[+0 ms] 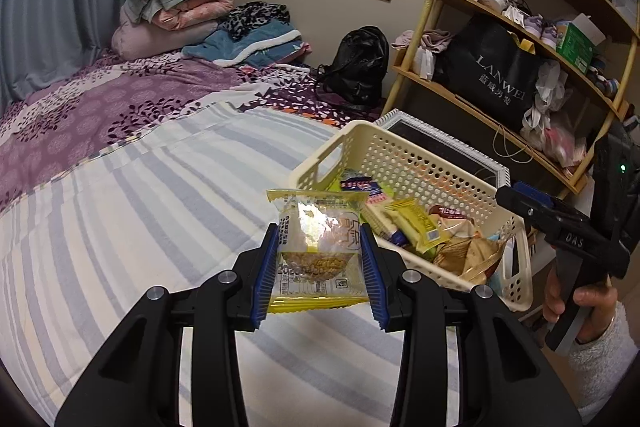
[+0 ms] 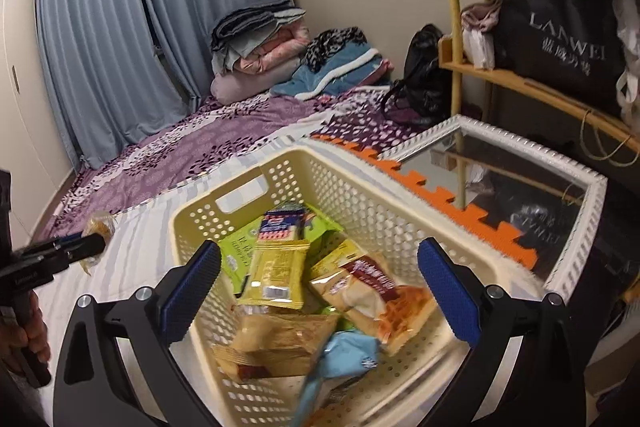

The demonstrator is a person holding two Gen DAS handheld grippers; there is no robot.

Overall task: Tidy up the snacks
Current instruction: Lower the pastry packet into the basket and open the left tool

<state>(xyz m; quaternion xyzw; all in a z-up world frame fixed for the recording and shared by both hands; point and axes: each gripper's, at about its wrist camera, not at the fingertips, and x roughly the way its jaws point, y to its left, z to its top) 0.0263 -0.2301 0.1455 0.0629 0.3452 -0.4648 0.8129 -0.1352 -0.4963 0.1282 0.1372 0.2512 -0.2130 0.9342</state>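
My left gripper [image 1: 320, 259] is shut on a yellow snack packet [image 1: 318, 247] and holds it above the striped bedsheet, just left of a cream perforated basket [image 1: 404, 151]. The basket holds several snack packets [image 1: 416, 227]. My right gripper [image 2: 320, 287] is open and empty, hovering over the basket [image 2: 360, 187] and its snack packets [image 2: 280, 267]. In the right wrist view the left gripper [image 2: 86, 247] shows at the far left with the held packet [image 2: 98, 223]. In the left wrist view the right gripper [image 1: 508, 197] shows at the right.
The basket stands on a bed with a striped sheet [image 1: 140, 207] and a purple floral cover [image 1: 100, 107]. Folded bedding [image 1: 180, 7] and a black backpack [image 1: 360, 63] lie at the far end. A white-framed mirror [image 2: 520, 187] and a wooden shelf [image 1: 520, 47] stand right of the basket.
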